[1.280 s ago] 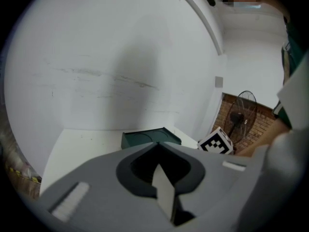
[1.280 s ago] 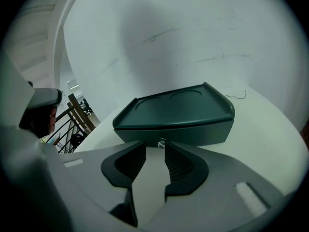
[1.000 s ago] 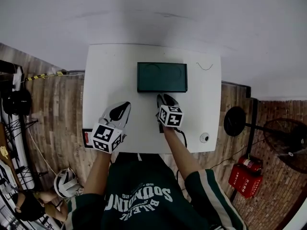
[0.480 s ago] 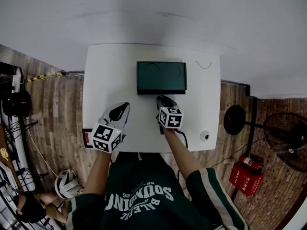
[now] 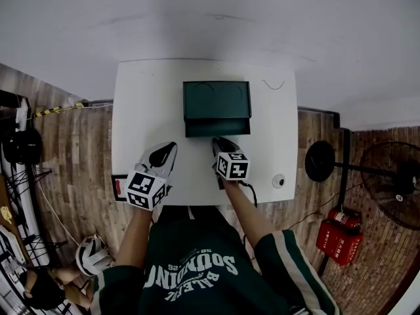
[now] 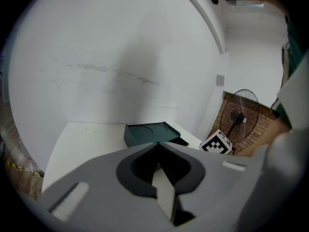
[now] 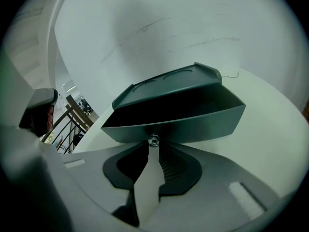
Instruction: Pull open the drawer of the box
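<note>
Nearest us, the left hand-held gripper (image 5: pixel 167 151) hovers over the bench (image 5: pixel 141 104) much where it was a second ago, its grey jaws pressed together on nothing. Just beside it, the right hand-held gripper (image 5: pixel 220 143) has drawn back toward us since then. Its jaws, which stood wider before, are now narrowed onto the small metal knob (image 7: pixel 153 139) at the middle of the drawer front. We see the pale inner pad and the ribbed dark lining meeting right under that knob. The drawer (image 5: pixel 217 128), flush a second ago, now sticks out of the box's near side as a dark green, smooth-walled tray with an open, shadowed hollow. Behind it the box (image 5: pixel 216 100) sits near the bench's middle, matte dark green and rectangular, its top marked with two shallow circular outlines. The bench is plain white and smooth, with a thin wire-like squiggle (image 5: pixel 274 84) near its far right corner
</note>
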